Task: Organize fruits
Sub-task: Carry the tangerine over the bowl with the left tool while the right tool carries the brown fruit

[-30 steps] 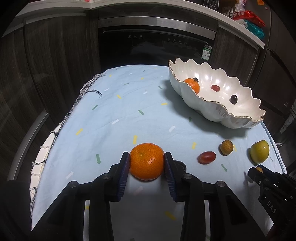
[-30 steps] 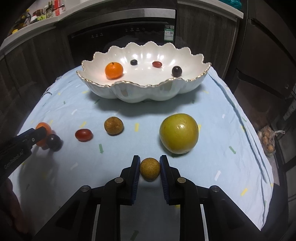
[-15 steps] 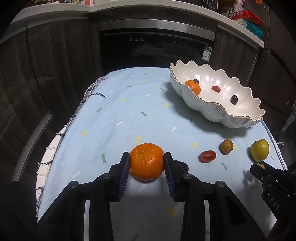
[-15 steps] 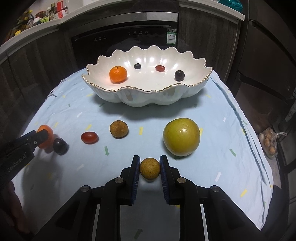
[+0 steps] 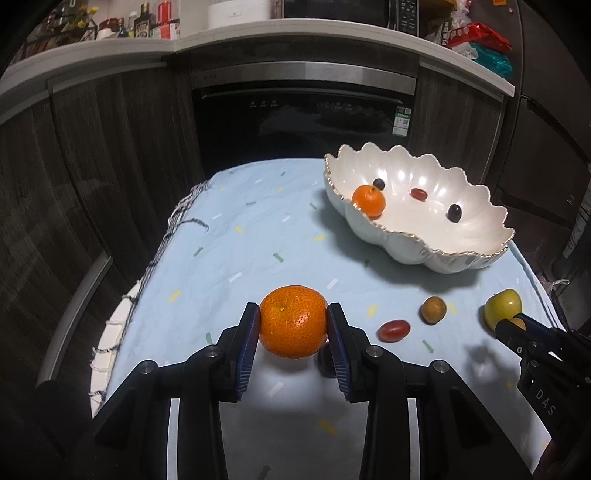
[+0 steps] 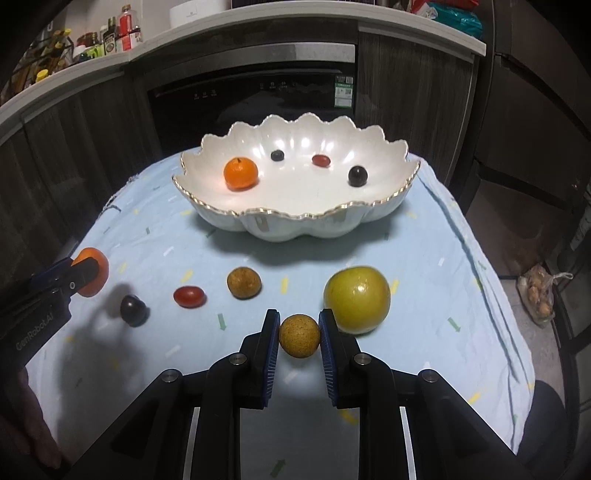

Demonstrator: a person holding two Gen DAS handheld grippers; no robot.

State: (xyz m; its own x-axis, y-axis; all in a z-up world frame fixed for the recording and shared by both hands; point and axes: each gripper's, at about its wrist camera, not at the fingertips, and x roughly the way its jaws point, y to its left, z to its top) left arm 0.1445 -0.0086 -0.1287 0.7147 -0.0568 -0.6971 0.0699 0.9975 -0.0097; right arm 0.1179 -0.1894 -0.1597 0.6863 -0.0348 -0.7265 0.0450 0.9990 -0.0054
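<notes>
- A mandarin (image 5: 293, 326) is clamped between the pads of the left gripper (image 5: 293, 332), above the blue cloth (image 5: 229, 258).
- A small brown fruit (image 6: 299, 335) is pinched by the right gripper (image 6: 299, 341), just beside a green apple (image 6: 357, 300).
- In the white bowl (image 6: 295, 221) lie another mandarin (image 6: 241, 173), two dark grapes and a red one.
- On the cloth are seen a dark grape (image 6: 133, 310), a red grape (image 6: 189, 296) and a second brown fruit (image 6: 243, 282).

A dim kitchen: dark wood-grain cabinets (image 5: 110, 155) flank a built-in black oven (image 5: 299, 122) at 12 o'clock, beneath a cluttered white countertop (image 6: 236, 33).
</notes>
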